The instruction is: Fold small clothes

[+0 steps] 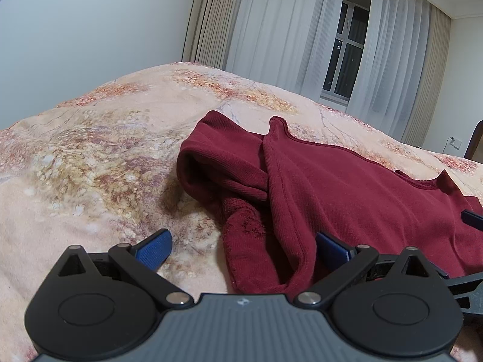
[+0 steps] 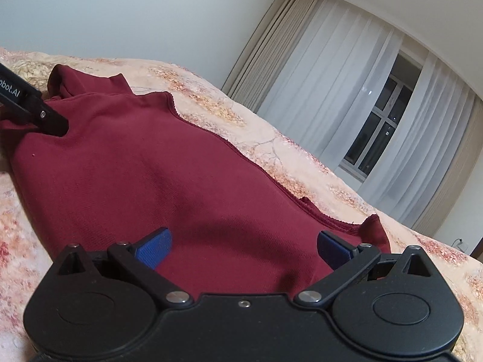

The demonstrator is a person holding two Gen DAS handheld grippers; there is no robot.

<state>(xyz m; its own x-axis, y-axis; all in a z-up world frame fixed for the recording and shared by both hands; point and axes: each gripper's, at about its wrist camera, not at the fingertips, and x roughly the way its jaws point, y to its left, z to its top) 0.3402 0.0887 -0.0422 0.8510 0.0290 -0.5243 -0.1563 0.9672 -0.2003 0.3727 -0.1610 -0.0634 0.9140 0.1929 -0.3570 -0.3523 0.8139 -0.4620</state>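
Left tool (image 1: 243, 246) hangs with blades spread apart, straddling the near folded hem of the maroon top (image 1: 347, 187) at the garment's nine o'clock side. The top lies on the floral bed (image 1: 90, 150). Right tool (image 2: 244, 246) gapes too, low over the cloth at three o'clock. A fold looks about to start; next, both need to pinch an edge.

The garment (image 2: 157, 175) is matt dark-red knit cloth, finely ribbed, with rough stitched edges. The bedspread (image 1: 90, 157) is soft matt cloth with a faded floral print. Both grippers, left (image 1: 243, 249) and right (image 2: 244, 247), are matt black plastic with shiny metal rivets; their pads (image 1: 154, 252) are textured blue. The curtains (image 1: 271, 30), upper right, are sheer white fabric.
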